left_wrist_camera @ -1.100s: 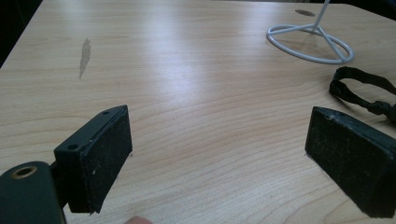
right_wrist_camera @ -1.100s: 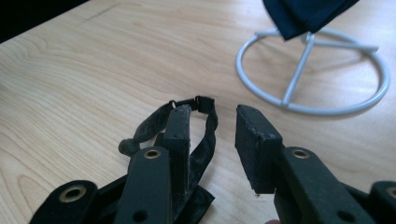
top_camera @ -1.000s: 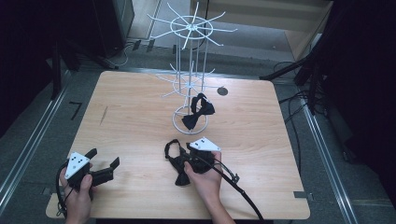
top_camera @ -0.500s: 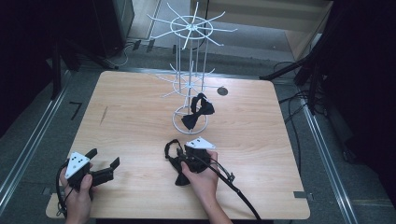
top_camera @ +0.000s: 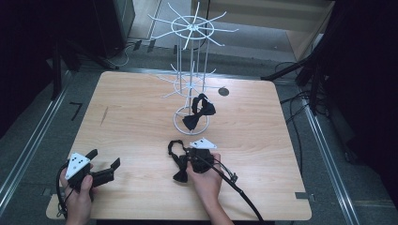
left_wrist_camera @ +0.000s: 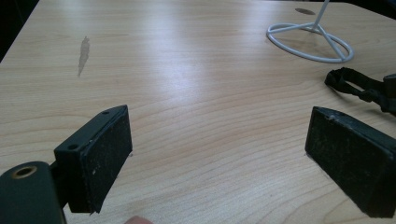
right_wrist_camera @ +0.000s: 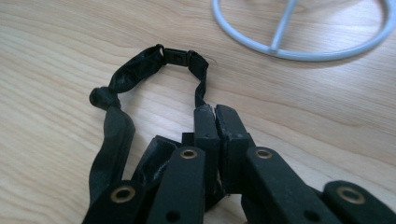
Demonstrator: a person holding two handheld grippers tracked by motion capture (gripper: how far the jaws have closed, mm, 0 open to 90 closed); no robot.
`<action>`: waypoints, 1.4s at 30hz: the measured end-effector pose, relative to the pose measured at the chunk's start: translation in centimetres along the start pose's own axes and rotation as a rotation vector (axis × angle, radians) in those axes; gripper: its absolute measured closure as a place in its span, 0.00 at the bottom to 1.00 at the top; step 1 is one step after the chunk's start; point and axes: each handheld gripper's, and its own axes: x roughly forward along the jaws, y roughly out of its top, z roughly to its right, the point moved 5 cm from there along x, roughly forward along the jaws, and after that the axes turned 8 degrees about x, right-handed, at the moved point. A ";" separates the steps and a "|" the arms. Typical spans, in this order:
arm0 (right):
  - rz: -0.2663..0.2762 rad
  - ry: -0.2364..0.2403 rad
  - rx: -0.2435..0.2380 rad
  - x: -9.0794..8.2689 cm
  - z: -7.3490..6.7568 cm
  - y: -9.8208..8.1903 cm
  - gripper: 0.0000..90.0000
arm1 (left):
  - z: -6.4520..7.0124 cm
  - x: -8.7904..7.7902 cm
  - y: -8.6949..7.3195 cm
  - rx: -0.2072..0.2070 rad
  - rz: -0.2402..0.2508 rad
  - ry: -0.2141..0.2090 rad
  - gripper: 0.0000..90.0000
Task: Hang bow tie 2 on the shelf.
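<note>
The right claw has just been closing, and in the right gripper view its two black jaws now stand pressed together with the thin strap of a black bow tie pinched between their tips — a second ago the jaws stood partly apart over the same tie. The strap runs forward from the pinch to a small plastic clasp, then loops round to the left of the claw and back past a knot toward the bow, which lies low on the claw's left, touching the worktop. From above, the tie lies just to the left of the right claw, with the white wire base ring of the display stand a little beyond the claw and a second black bow tie already hanging low on that stand. The grip looks made, so the likely next step is lifting the tie toward a free hook; the hold is on the narrow strap alone, so the bow will probably dangle. Well off to the side, the left claw rests with its jaws wide apart and nothing between them, low over bare worktop.
</note>
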 end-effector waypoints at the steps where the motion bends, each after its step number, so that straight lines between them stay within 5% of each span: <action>1: 0.004 -0.014 -0.003 0.0 0.1 0.0 0.96 | 0.0 0.0 0.0 0.001 0.000 0.002 0.09; 8: 0.009 -0.055 -0.030 0.1 0.4 0.1 0.97 | 0.0 0.0 0.0 0.000 -0.001 0.001 0.09; 13: 0.013 -0.042 -0.016 0.0 0.8 0.1 1.00 | 0.0 0.0 0.0 0.000 0.000 0.001 0.09; 23: 0.177 -0.052 -0.051 -2.4 1.6 -0.3 1.00 | 0.0 0.0 0.0 0.000 0.002 0.003 0.09; 42: 0.285 -0.107 -0.008 -5.9 4.9 1.7 1.00 | 0.0 0.0 0.0 0.003 0.001 0.005 0.09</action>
